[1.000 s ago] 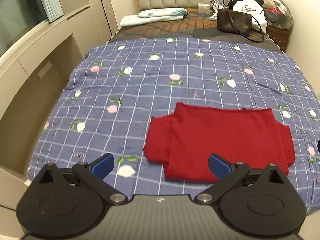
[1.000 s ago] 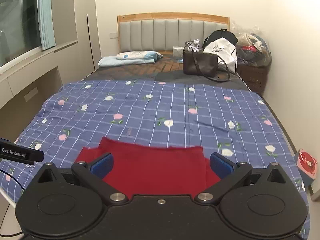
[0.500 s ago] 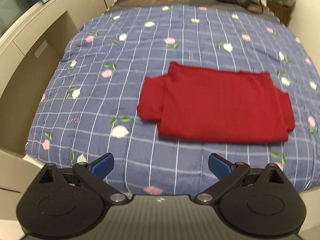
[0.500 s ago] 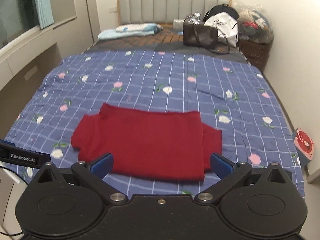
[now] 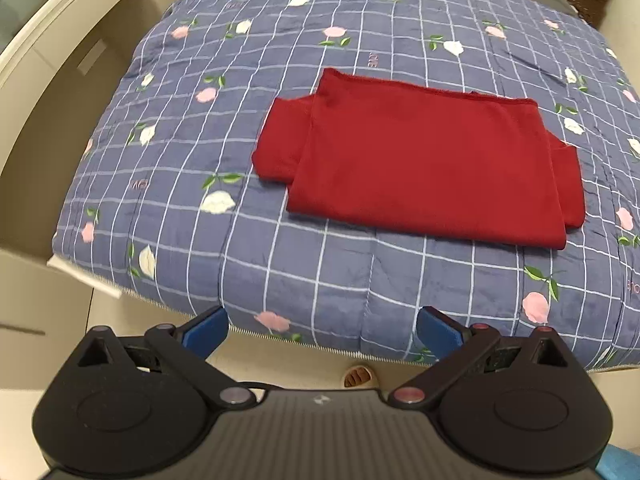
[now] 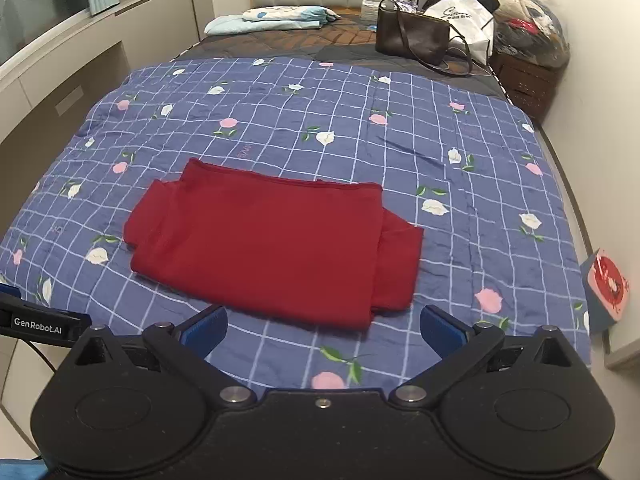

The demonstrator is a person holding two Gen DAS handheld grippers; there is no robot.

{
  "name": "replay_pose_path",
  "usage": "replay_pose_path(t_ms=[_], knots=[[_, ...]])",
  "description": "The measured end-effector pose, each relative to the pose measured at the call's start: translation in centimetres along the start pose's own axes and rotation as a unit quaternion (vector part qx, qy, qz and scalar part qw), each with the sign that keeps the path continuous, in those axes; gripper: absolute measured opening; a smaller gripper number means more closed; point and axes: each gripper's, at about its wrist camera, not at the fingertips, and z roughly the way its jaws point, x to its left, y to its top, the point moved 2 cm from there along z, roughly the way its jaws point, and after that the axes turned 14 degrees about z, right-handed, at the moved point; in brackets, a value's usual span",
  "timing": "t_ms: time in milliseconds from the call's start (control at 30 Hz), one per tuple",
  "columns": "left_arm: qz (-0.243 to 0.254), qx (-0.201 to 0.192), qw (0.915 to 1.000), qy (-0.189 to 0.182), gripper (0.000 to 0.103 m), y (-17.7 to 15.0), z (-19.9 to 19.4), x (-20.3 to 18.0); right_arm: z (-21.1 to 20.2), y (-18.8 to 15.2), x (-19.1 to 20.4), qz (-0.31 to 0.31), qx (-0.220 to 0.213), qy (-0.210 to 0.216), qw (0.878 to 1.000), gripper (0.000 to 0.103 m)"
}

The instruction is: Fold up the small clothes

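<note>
1. The left gripper [image 5: 322, 332] has its jaws spread wide, and nothing lies between them.
2. Its blue fingertips [image 5: 206, 330] angle outward from the black linkage arms and touch nothing.
3. The right gripper [image 6: 322, 330] is likewise spread wide and holds nothing.
4. Its blue fingertips [image 6: 442, 330] show at both sides of the gap, free of contact.
5. In the right wrist view, part of the left gripper's body shows at the left edge, level with the right gripper's own fingers.

Warm indoor light, slight blur — fisheye-warped edges
</note>
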Motion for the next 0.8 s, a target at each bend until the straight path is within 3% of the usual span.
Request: replay_pose_path(t_ms=[400,800], knots=[[-0.07,0.029,0.9965,0.035,0.102,-1.6,-1.2,-2.9,1.2,1.2,-3.8,-0.037,0.017,0.028,0.999,0.102],[-0.12,0.055,0.9885,0.074,0.102,-3.5,-3.1,-3.4,1.9,1.1,-5.0,-0.051,0.042,0.065,0.996,0.102]])
